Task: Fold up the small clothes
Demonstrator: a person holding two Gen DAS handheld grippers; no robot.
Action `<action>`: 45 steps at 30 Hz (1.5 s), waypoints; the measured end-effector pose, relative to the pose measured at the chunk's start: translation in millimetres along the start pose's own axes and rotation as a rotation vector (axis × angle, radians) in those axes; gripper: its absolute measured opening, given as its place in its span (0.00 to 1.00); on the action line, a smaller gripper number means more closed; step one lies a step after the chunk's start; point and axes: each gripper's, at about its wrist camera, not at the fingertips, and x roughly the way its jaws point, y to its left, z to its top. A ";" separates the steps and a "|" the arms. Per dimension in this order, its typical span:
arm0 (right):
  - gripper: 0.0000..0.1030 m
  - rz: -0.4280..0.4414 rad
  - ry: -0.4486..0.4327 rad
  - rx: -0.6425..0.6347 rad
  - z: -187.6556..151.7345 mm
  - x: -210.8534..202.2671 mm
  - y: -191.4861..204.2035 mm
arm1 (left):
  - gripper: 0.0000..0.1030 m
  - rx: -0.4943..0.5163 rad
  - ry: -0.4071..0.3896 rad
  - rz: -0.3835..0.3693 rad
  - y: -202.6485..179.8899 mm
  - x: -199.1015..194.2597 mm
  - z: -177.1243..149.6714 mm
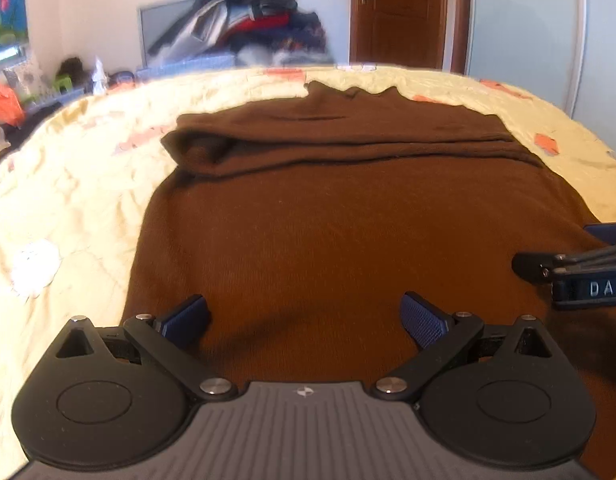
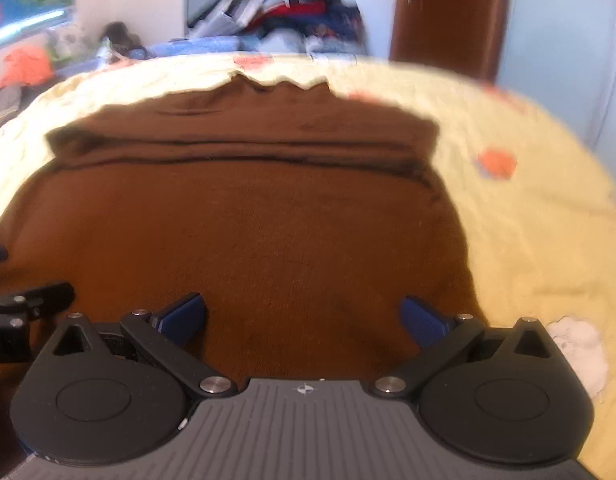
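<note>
Both claws, left (image 1: 304, 320) and right (image 2: 302, 320), gape empty over the brown sweater (image 1: 327, 232), sleeves folded; next, grab the near hem low in frame.

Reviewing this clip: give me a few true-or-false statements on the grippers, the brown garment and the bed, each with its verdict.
1. Both grippers are open. True: the left gripper and the right gripper each have their fingers spread wide with nothing between them.
2. The brown garment hangs from a hanger. False: it lies spread on the yellow bedspread.
3. The sleeves are folded across the far part of the garment. True: a folded band crosses it there.
4. The right gripper pinches the hem. False: it holds nothing.
5. The pile of clothes sits on the brown garment. False: it is beyond the bed, by the wall.
</note>
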 end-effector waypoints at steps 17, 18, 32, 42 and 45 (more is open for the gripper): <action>1.00 -0.034 -0.023 0.018 -34.5 -36.6 10.1 | 1.00 -0.005 -0.002 0.009 -1.3 -33.5 -27.9; 1.00 -0.032 -0.022 0.018 -35.1 -37.6 9.7 | 1.00 0.000 0.001 0.005 -1.1 -34.2 -28.1; 1.00 0.025 -0.059 0.002 -77.1 -76.0 11.9 | 1.00 0.059 0.037 -0.075 0.6 -73.3 -57.8; 1.00 0.180 -0.011 0.297 -43.2 -105.8 -74.8 | 1.00 -0.278 0.082 -0.155 87.1 -84.0 -44.5; 1.00 0.218 0.063 0.451 -40.9 -94.8 -118.2 | 1.00 -0.397 0.109 -0.217 109.6 -75.0 -44.4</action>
